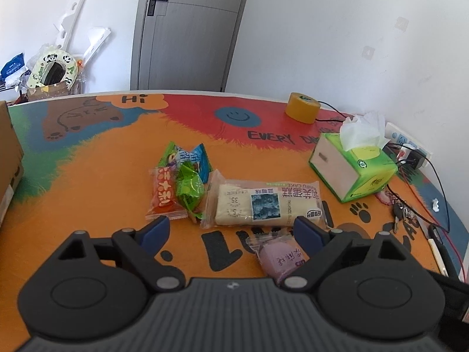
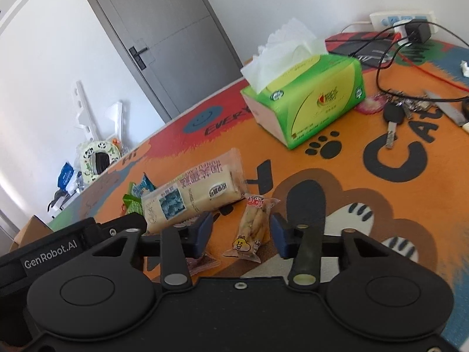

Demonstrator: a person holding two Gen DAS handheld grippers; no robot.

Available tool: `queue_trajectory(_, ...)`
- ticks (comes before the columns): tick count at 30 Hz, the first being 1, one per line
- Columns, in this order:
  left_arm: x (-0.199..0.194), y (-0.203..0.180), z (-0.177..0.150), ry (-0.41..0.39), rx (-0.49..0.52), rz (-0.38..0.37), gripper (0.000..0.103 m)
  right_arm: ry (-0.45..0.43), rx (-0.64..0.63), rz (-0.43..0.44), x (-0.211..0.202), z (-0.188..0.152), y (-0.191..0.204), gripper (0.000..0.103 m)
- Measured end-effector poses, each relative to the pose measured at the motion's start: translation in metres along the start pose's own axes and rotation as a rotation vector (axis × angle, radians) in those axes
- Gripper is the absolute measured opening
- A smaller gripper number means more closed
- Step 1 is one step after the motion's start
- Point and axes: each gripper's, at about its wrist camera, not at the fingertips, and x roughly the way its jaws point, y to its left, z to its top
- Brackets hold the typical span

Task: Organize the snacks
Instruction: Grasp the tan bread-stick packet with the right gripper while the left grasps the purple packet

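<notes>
My left gripper is open above the mat, just in front of a long cake packet. A purple snack packet lies by its right finger. An orange packet, a green packet and a blue packet lie in a cluster to the left of the cake. My right gripper is open, its fingers either side of a small biscuit packet on the mat. The cake packet lies just beyond its left finger, and the purple packet shows under that finger.
A green tissue box stands at the right. Keys, cables and a power strip lie beyond it. A yellow tape roll sits at the far edge. A cardboard box stands at the left.
</notes>
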Motion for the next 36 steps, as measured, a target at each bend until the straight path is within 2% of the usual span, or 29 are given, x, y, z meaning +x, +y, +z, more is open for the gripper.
queue_trajectory(1,0.002,-0.002,0.0,0.003,0.003,-0.001,0.091,0.011,0.005,0.001,0.002,0.0,-0.002,0.025)
queue_trajectory(3,0.005,-0.008,-0.001,0.009,0.014,-0.006,0.091,0.016,0.03,0.021,0.002,0.0,-0.011,0.02)
queue_trajectory(15,0.025,-0.042,-0.019,0.05,0.078,-0.01,0.091,-0.032,0.073,-0.001,-0.017,-0.002,-0.044,0.019)
queue_trajectory(18,0.03,-0.043,-0.024,0.067,0.08,0.008,0.075,-0.034,0.065,-0.001,-0.02,-0.003,-0.045,0.019)
queue_trajectory(19,0.03,-0.043,-0.025,0.066,0.085,0.01,0.074,-0.029,0.066,0.005,-0.021,-0.003,-0.045,0.019)
queue_trajectory(21,0.029,-0.044,-0.027,0.058,0.115,0.013,0.057,-0.02,0.07,0.015,-0.022,-0.002,-0.046,0.02)
queue_trajectory(22,0.028,-0.043,-0.027,0.057,0.12,0.009,0.053,-0.022,0.063,0.015,-0.021,-0.002,-0.044,0.023)
queue_trajectory(24,0.027,-0.039,-0.026,0.057,0.12,0.007,0.036,-0.029,0.049,-0.001,-0.019,-0.001,-0.04,0.026)
queue_trajectory(27,0.024,-0.032,-0.025,0.063,0.102,-0.008,0.034,-0.034,0.019,-0.014,-0.014,-0.001,-0.032,0.031)
queue_trajectory(30,0.021,-0.027,-0.025,0.065,0.087,-0.015,0.033,-0.038,-0.018,-0.034,-0.011,-0.003,-0.023,0.032)
queue_trajectory(32,0.017,-0.023,-0.026,0.067,0.076,-0.025,0.032,-0.039,-0.019,-0.05,-0.011,-0.004,-0.02,0.029)
queue_trajectory(33,0.014,-0.02,-0.027,0.066,0.072,-0.028,0.032,-0.031,-0.007,-0.048,-0.01,-0.004,-0.021,0.021)
queue_trajectory(36,0.003,-0.009,-0.026,0.056,0.049,-0.037,0.032,-0.031,-0.006,-0.048,-0.014,-0.008,-0.013,0.02)
